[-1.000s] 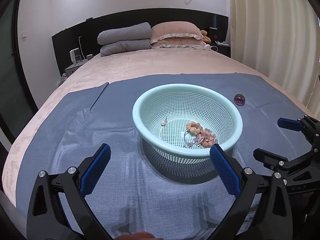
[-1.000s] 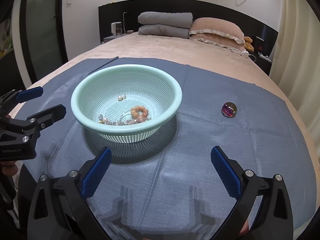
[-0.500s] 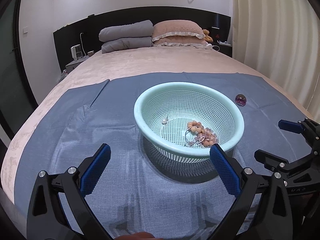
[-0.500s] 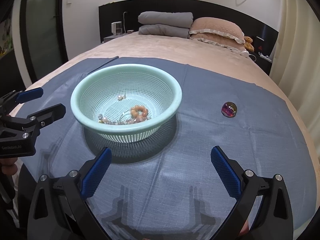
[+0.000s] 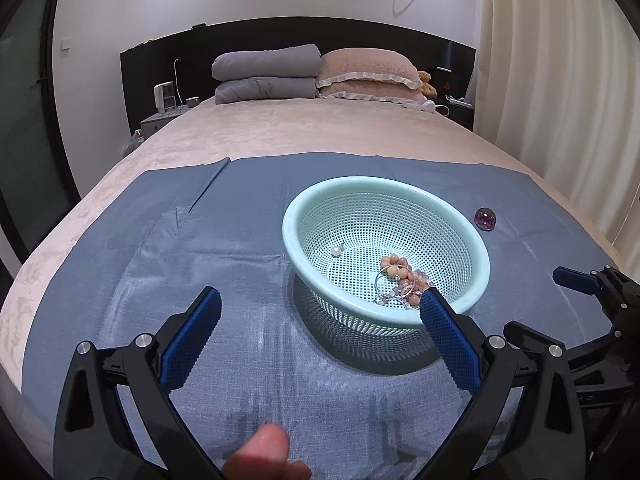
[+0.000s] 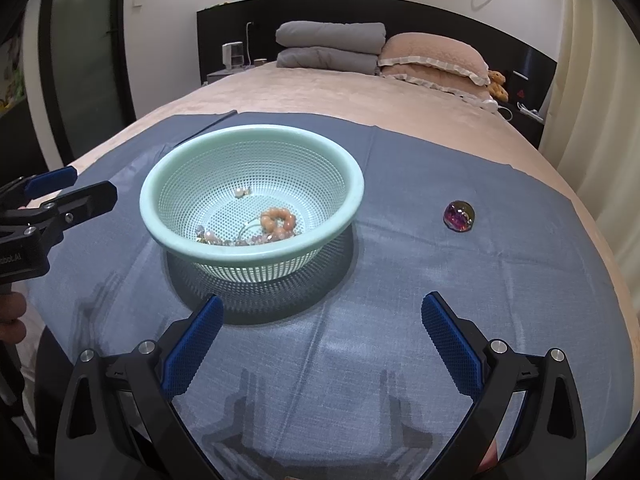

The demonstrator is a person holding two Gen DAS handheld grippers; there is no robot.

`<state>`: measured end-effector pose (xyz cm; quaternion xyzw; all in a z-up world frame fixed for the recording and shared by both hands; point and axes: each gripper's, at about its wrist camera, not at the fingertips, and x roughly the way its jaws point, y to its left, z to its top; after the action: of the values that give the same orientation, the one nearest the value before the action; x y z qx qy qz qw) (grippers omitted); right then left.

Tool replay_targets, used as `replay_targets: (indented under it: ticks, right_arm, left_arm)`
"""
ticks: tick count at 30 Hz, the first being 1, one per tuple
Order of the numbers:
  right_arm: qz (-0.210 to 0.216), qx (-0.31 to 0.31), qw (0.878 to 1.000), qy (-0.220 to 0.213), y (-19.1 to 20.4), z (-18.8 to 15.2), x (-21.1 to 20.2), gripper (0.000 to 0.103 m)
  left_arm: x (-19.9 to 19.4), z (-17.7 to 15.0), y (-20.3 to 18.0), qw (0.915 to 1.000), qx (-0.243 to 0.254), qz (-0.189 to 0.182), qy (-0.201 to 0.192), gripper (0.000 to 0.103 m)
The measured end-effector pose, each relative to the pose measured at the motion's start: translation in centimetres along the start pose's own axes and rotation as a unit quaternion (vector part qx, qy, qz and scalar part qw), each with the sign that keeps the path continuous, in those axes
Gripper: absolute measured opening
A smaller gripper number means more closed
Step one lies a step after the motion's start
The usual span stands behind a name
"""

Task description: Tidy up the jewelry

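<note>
A mint green perforated basket [image 5: 308, 208] [image 6: 160, 184] stands on a blue-grey cloth [image 5: 224, 248] [image 6: 420, 272] on the bed. Inside lie a peach bead bracelet [image 5: 396, 266] [image 6: 278, 218], a tangle of pale bead strands [image 5: 404, 294] [image 6: 224, 238] and a pearl piece [image 5: 337, 251] [image 6: 241, 192]. A purple glassy gem [image 5: 485, 218] [image 6: 459, 216] rests on the cloth right of the basket. My left gripper [image 5: 320, 312] [image 6: 72, 186] hangs open near the basket's front left. My right gripper [image 6: 320, 316] [image 5: 540, 300] is open too, nearer than the basket and empty.
Grey folded quilts [image 5: 266, 72] and a pink pillow [image 5: 368, 70] lie at the dark headboard. A nightstand with a small white appliance [image 5: 165, 98] stands left of the bed. Cream curtains [image 5: 560, 80] hang on the right. A thumb [image 5: 264, 454] shows at the bottom edge.
The left wrist camera has tilted up and drawn back a little, so the basket sits lower right and smaller. A thumb now shows at the bottom. The right gripper has hardly moved.
</note>
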<state>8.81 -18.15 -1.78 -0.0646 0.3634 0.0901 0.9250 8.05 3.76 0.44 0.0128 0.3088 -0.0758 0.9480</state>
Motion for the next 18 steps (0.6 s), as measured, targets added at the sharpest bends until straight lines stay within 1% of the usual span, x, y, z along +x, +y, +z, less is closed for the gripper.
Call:
replay_targets:
  ticks: [7,18]
  right_arm:
    - [-0.003,-0.004,1.000,0.001,0.03,-0.13,0.03,0.095]
    - [-0.002,-0.004,1.000,0.001,0.04,-0.20,0.22,0.095]
  left_arm:
    - [0.00,-0.17,-0.29,1.0000,0.007,-0.003,0.002,0.097]
    - [0.23,-0.19,-0.84,0.9998,0.017,0.004,0.004,0.097]
